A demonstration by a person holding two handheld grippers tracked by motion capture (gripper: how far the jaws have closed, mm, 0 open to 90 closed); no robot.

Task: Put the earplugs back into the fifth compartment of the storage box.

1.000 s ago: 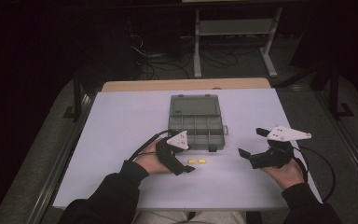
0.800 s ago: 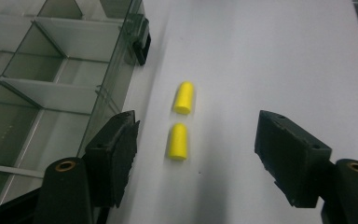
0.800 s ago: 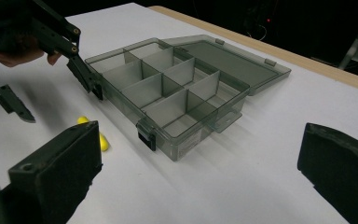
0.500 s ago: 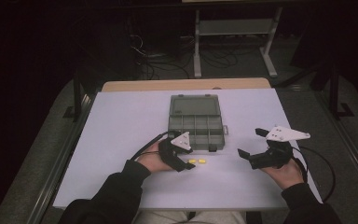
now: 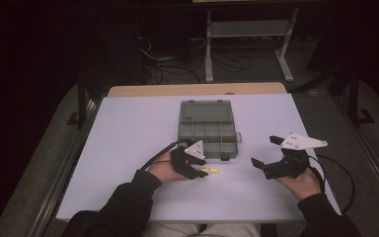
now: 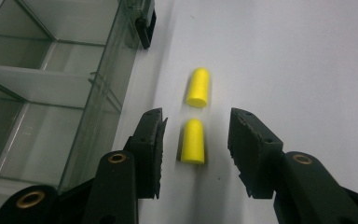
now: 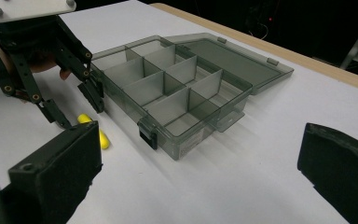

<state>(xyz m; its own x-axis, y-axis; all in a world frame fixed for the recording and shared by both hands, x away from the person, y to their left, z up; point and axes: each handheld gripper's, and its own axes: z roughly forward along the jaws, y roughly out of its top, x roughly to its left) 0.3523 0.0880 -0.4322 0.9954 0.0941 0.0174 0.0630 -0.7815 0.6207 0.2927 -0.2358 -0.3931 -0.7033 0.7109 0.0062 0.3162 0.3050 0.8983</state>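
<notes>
A white table (image 5: 128,128) with a pale wooden strip (image 5: 197,89) along its far edge stands on a grey floor (image 5: 370,143). Beyond it the room is very dark. At the far right a light metal shelf frame (image 5: 249,29) stands, with cables (image 5: 163,61) lying tangled on the floor to its left.

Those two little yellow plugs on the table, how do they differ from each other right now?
In the left gripper view, the near yellow plug lies between the open jaws of the left gripper, untouched by either; the far yellow plug lies beyond the jaw tips. The near one is closer to the person's hand; the far one is nearer the organiser box's black latch. Both look the same shape and colour, lying flat in one line.
</notes>
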